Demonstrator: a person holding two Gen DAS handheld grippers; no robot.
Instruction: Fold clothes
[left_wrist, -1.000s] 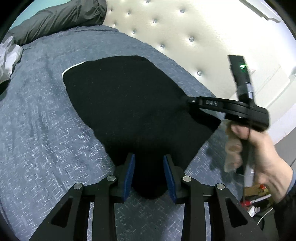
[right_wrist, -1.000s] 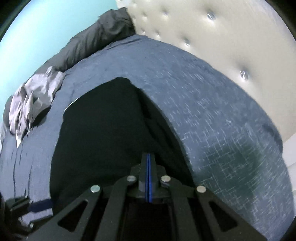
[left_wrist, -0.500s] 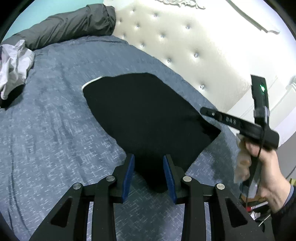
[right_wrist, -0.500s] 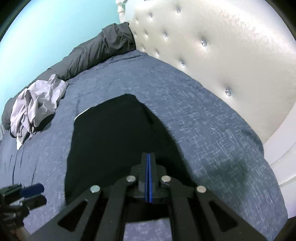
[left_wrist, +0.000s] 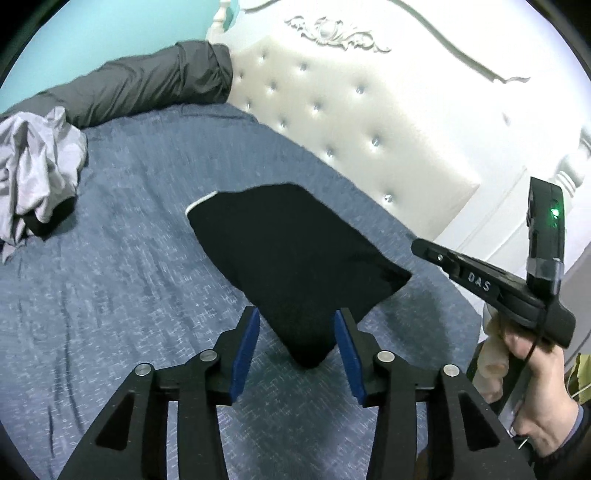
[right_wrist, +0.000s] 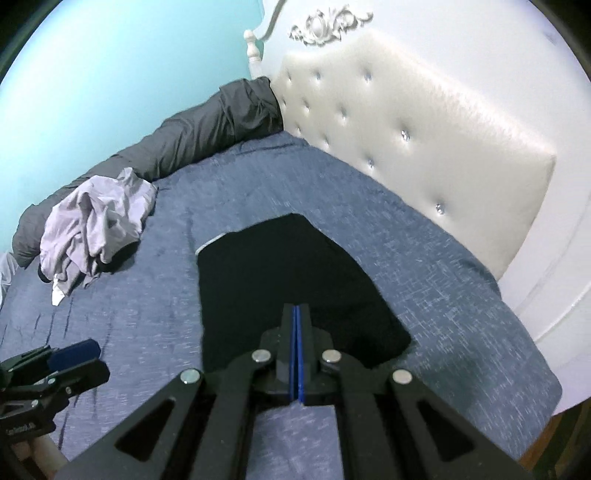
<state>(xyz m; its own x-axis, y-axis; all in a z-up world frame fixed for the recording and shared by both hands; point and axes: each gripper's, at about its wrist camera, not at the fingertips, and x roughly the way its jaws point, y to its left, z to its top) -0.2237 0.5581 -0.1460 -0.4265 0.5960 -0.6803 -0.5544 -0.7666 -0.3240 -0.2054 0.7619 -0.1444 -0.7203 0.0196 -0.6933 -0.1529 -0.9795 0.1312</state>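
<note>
- The black garment (left_wrist: 295, 266) is matt cloth, smooth, with a thin pale trim along one edge.
- The bed cover (left_wrist: 122, 295) is blue-grey woven cloth with a rough, flecked texture.
- The headboard (right_wrist: 413, 125) is glossy cream padding, buttoned with shiny studs.
- The crumpled grey clothes (right_wrist: 96, 218) look soft and creased.
- The left gripper (left_wrist: 295, 343) is matt black plastic with blue pads and bright metal pins.
- The dark grey bolster (left_wrist: 140, 81) is smooth cloth with a faint sheen.

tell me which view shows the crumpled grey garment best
The right wrist view: the crumpled grey garment sits well inside the frame, whole, lying on the blue bedspread beside the dark rolled duvet. The left wrist view catches it only at the left edge, stretched by the lens and partly cut off.
</note>
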